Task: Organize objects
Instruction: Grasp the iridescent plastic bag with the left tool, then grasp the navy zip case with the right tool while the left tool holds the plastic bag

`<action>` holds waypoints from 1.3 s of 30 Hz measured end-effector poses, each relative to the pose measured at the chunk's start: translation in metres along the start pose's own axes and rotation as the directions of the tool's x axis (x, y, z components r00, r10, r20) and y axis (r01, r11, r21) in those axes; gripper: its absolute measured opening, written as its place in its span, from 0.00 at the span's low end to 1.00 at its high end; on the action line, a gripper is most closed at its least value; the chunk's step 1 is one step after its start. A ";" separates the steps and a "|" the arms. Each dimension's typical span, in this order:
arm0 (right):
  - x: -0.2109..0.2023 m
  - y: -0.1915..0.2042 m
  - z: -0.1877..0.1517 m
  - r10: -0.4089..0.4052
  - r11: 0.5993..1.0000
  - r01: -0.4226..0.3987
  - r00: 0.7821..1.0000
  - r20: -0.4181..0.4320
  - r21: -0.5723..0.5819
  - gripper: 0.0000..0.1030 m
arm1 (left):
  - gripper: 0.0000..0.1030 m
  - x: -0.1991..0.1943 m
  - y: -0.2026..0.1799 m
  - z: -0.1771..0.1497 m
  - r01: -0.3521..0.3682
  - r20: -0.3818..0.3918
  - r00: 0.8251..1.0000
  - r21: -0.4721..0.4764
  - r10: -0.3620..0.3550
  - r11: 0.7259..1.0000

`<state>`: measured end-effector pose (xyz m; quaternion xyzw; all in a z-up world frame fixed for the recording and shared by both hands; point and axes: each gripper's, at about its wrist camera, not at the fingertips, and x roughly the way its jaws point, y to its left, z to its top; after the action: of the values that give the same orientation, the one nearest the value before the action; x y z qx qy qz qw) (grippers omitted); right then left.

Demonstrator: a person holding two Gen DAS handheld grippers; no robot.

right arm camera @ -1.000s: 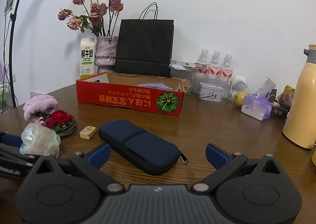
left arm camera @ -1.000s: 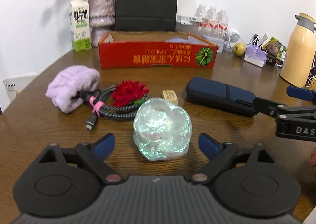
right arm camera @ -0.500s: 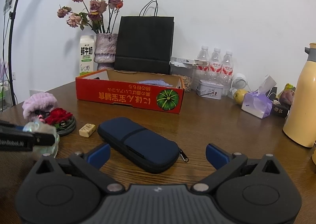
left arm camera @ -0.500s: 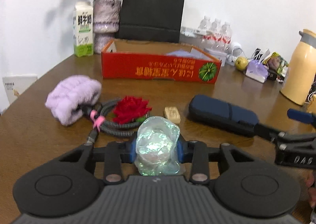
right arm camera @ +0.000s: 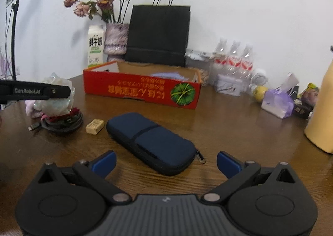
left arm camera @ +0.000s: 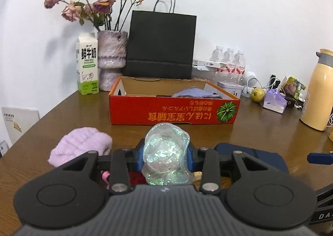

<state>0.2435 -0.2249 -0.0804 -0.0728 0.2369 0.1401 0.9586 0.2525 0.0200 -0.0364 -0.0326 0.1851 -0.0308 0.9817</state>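
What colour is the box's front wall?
Red, with orange upside-down lettering and a green pumpkin picture: box. Clearest in the left wrist view.

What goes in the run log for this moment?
left gripper: shut on iridescent ball, lifted | right gripper: open, empty | navy case: on table

The left gripper (left arm camera: 166, 152) has just closed its blue pads on a crumpled iridescent plastic bundle (left arm camera: 166, 157). The right gripper (right arm camera: 166, 163) hangs with jaws spread wide, nothing between them.

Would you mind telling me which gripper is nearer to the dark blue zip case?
The right gripper: its open jaws sit just short of the dark blue zip case. The left gripper holds the iridescent bundle off to the case's side.
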 end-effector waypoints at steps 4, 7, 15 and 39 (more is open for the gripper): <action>0.012 0.003 0.007 -0.011 0.999 0.011 1.000 0.003 -0.040 1.00 | 0.36 -0.001 0.006 -0.002 0.012 0.004 1.000 -0.014 -0.012 1.000; 0.027 0.006 0.020 0.003 0.991 -0.008 0.999 -0.038 -0.131 1.00 | 0.36 0.001 0.005 -0.003 0.023 -0.017 1.000 -0.003 -0.023 1.000; 0.085 -0.001 0.052 0.184 0.951 -0.239 0.948 -0.261 -0.196 1.00 | 0.36 0.005 0.008 -0.004 0.039 -0.045 0.998 -0.015 -0.040 0.999; 0.075 -0.011 0.027 0.214 0.977 -0.211 0.969 -0.126 0.036 0.69 | 0.36 0.008 0.010 -0.006 0.043 -0.058 0.997 -0.034 -0.045 0.998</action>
<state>0.3221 -0.2118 -0.0918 -0.0451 0.3064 0.2340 0.9216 0.2577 0.0291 -0.0458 -0.0518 0.2134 -0.0505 0.9743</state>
